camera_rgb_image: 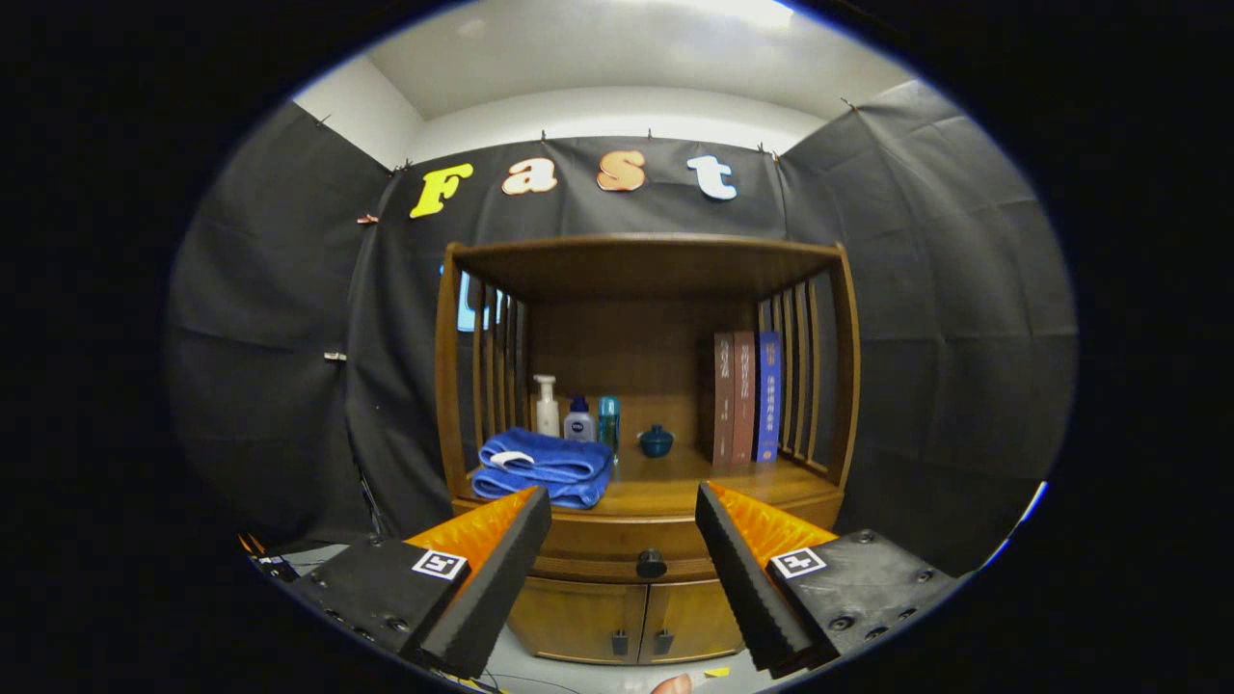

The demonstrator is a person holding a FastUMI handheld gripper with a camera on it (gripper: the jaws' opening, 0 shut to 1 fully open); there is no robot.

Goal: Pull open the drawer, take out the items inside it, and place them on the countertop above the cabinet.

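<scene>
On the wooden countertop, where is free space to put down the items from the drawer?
The bare wooden countertop is free between the folded blue towel and the three upright books, in front of the small blue lidded jar. The left back corner is crowded with three bottles. The open gripper faces the shut drawer's dark knob.

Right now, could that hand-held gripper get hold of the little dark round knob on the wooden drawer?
Probably yes. The hand-held gripper is open, and the dark round knob on the closed wooden drawer sits in the gap ahead of its fingers, with nothing in between.
</scene>
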